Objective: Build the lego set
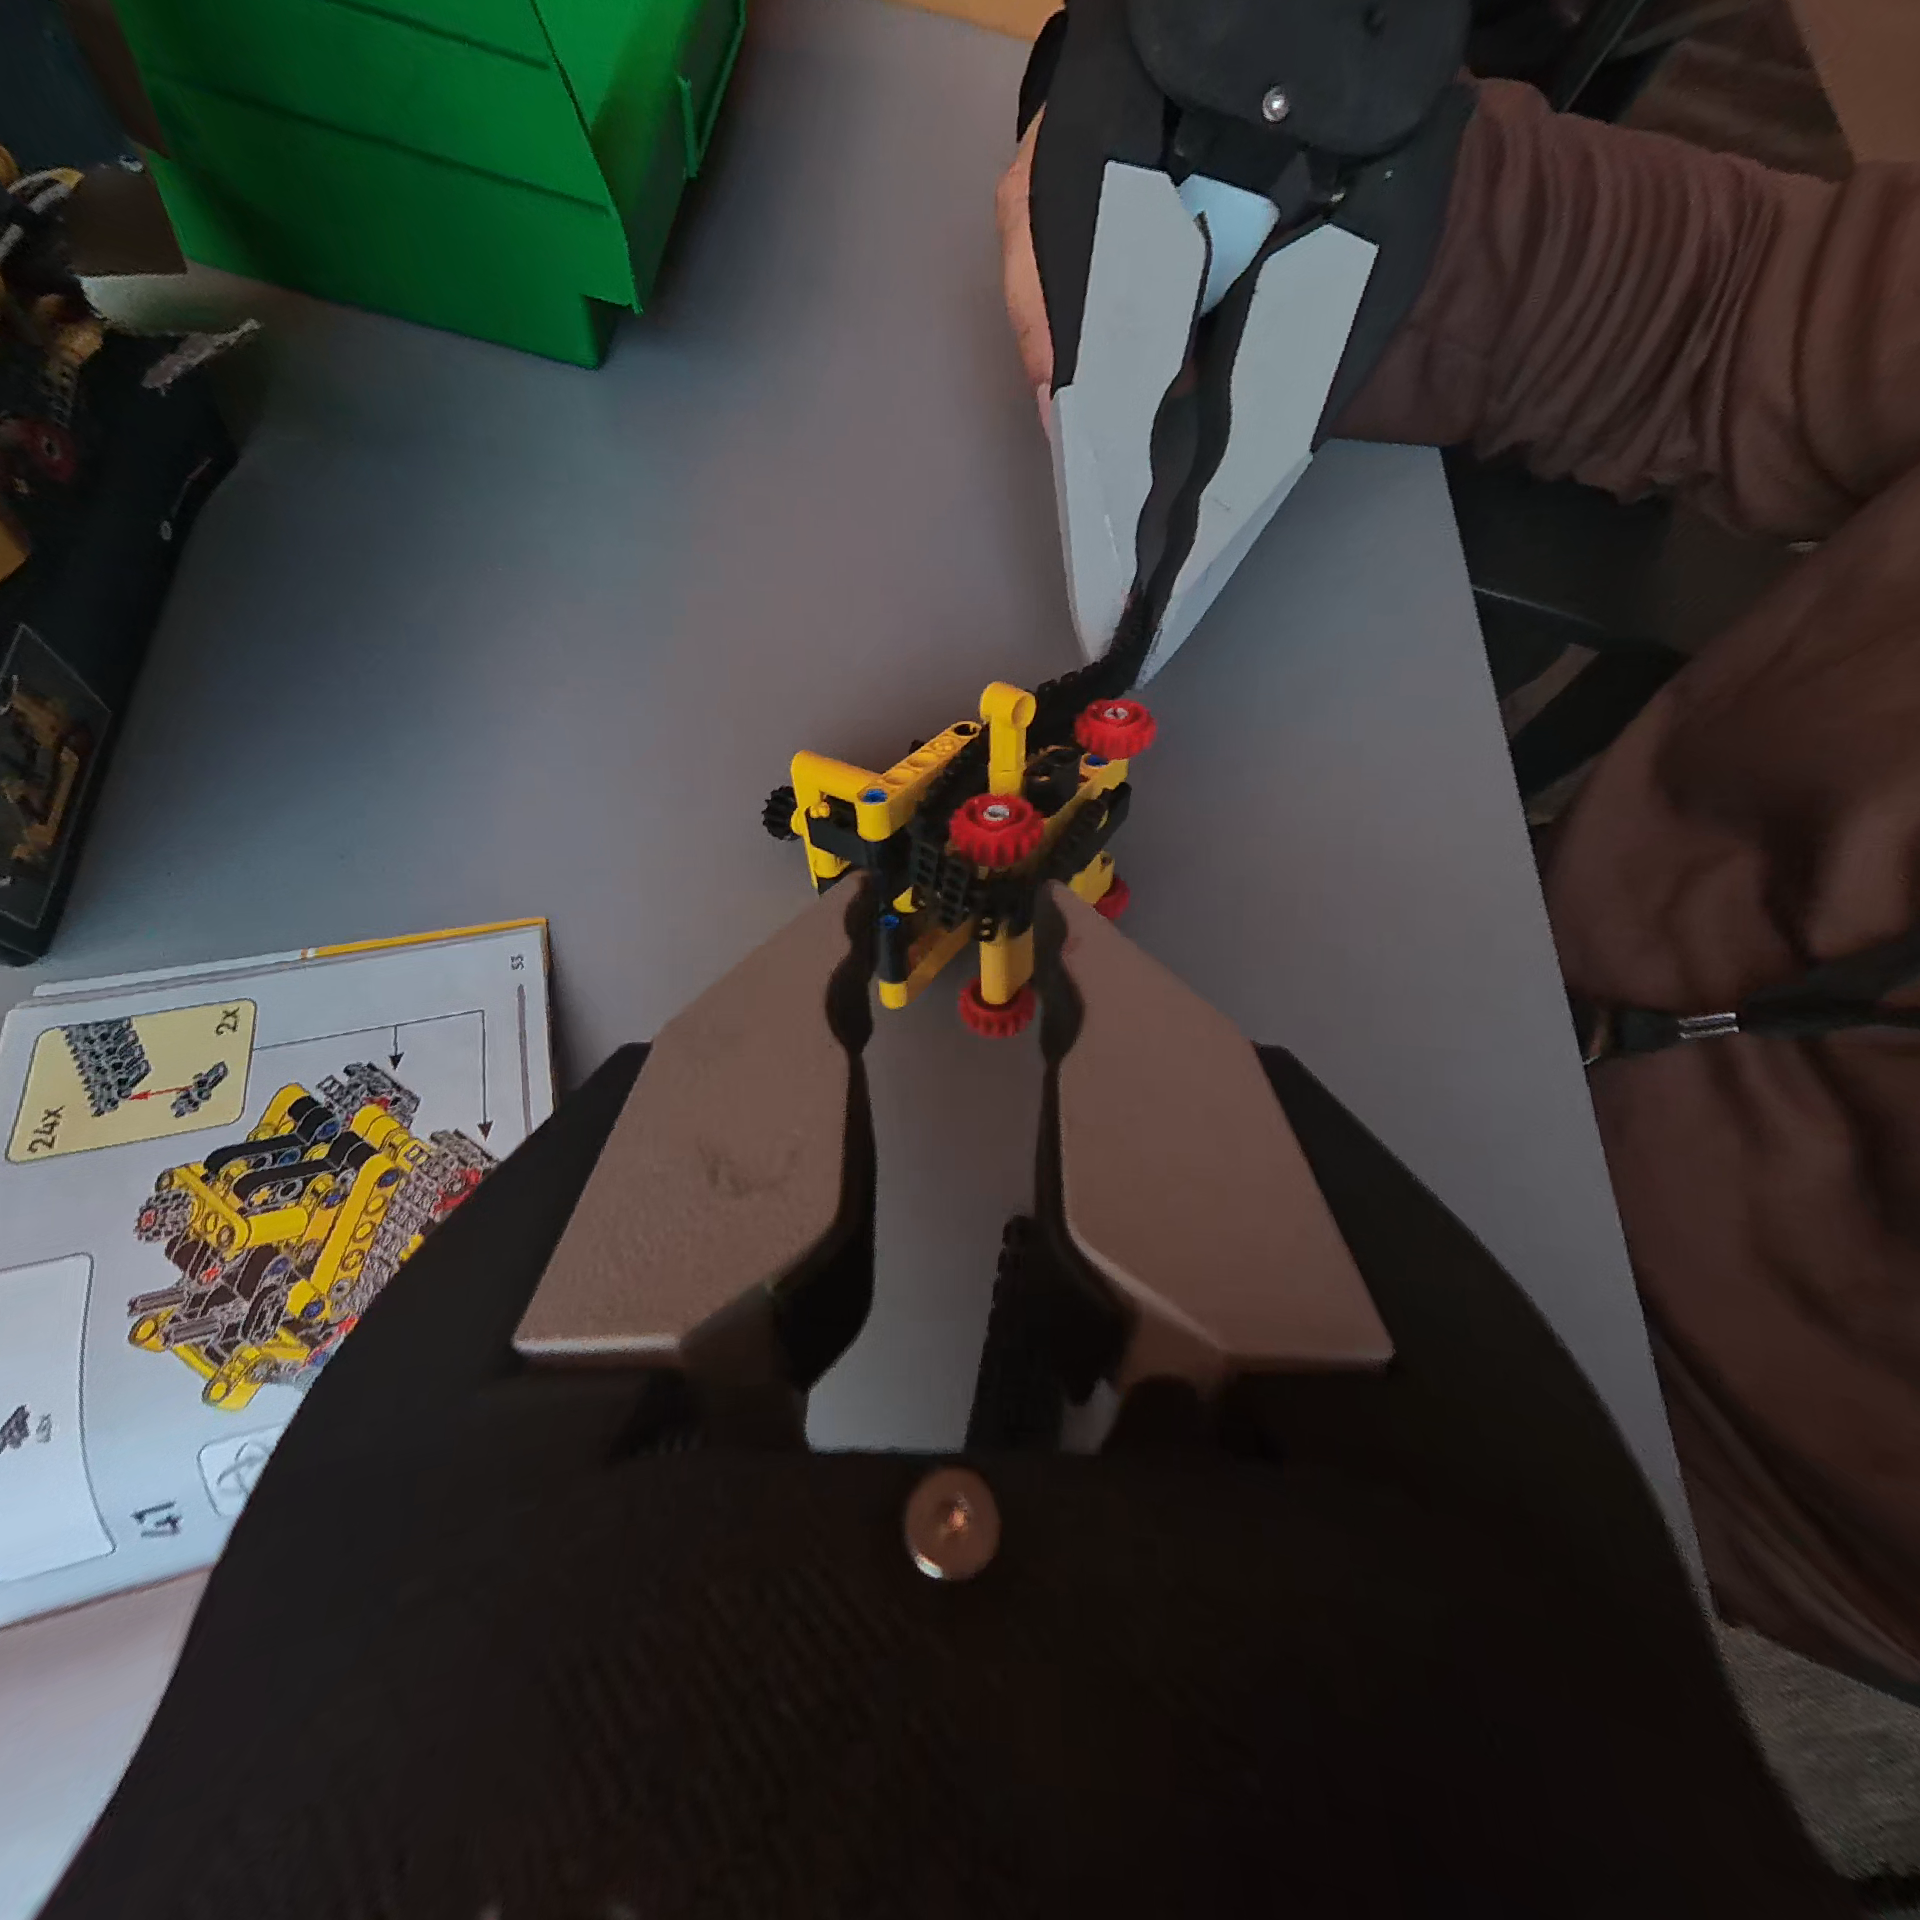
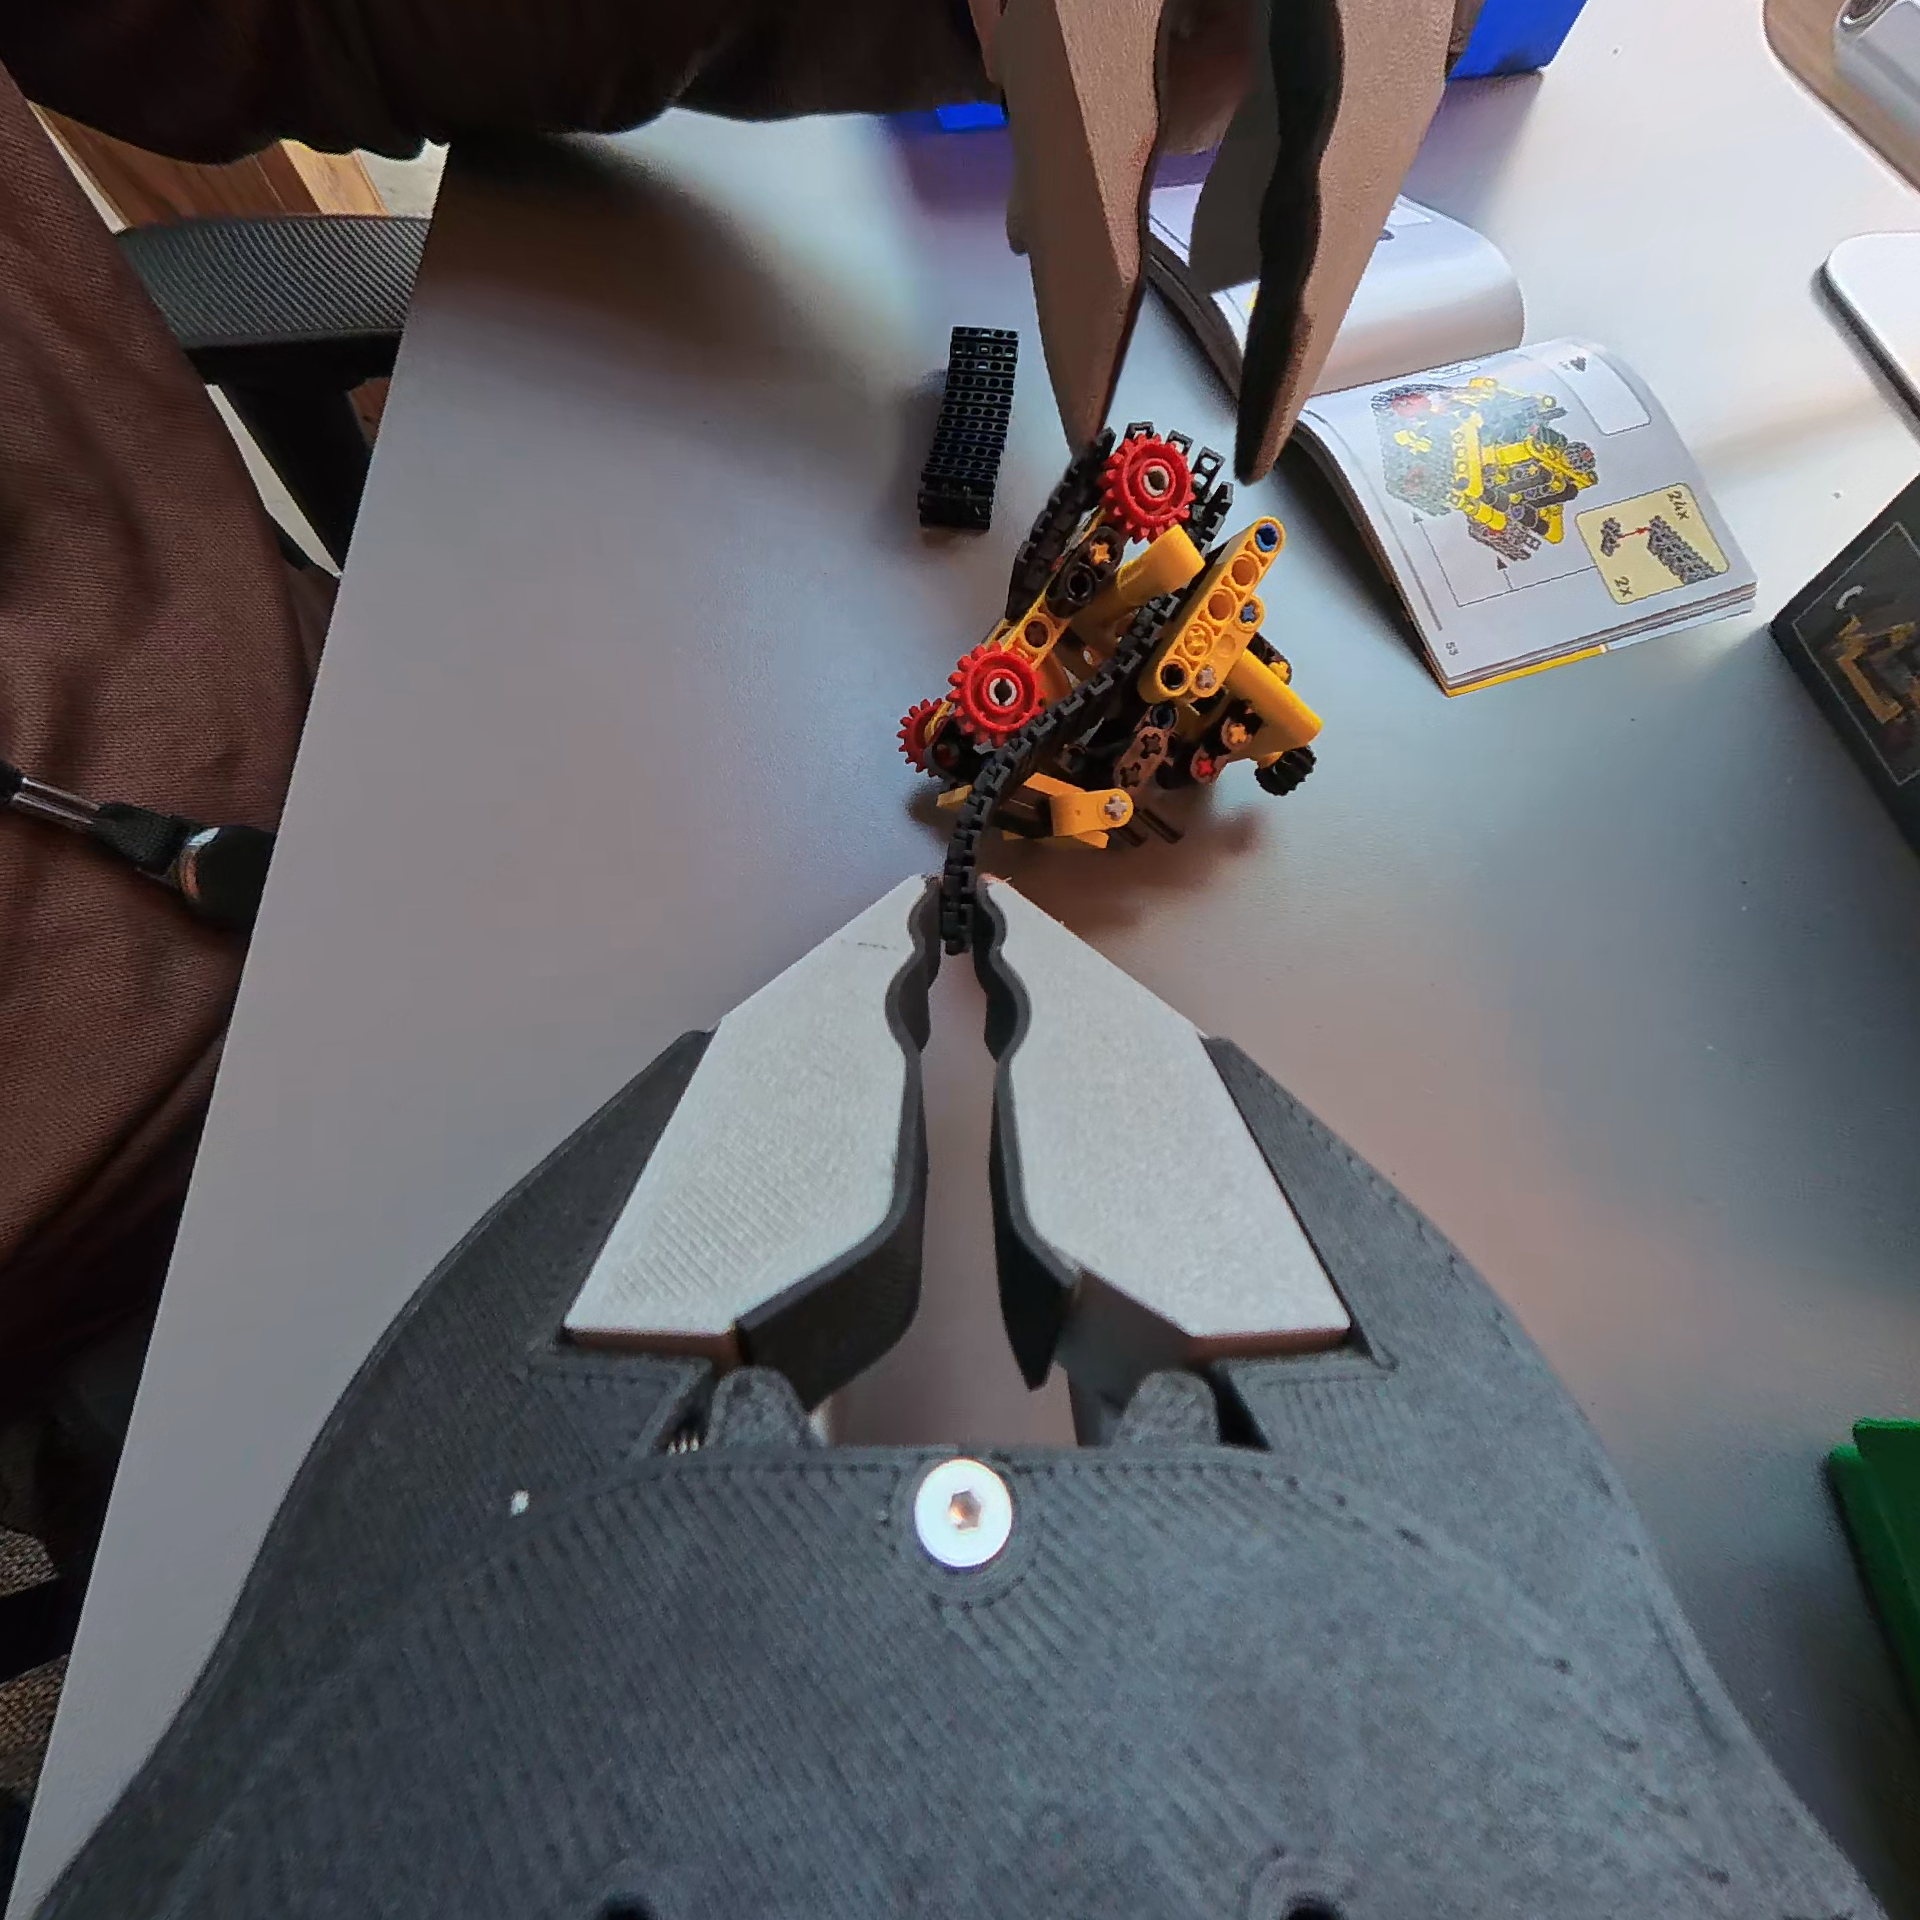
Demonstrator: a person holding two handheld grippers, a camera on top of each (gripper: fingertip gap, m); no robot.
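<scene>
A yellow and black lego model with red gears stands tilted on the grey table. My left gripper, with brown fingers, is closed around the model's near end and holds it. In the right wrist view the model lies ahead, with the left gripper clamping its far end by a red gear. My right gripper, with grey fingers, is shut on the loose end of a black track chain that runs over the model. The right gripper also shows in the left wrist view.
A spare black track strip lies beyond the model. An open instruction booklet lies beside it. A green box, a black box and a person's brown sleeve border the table.
</scene>
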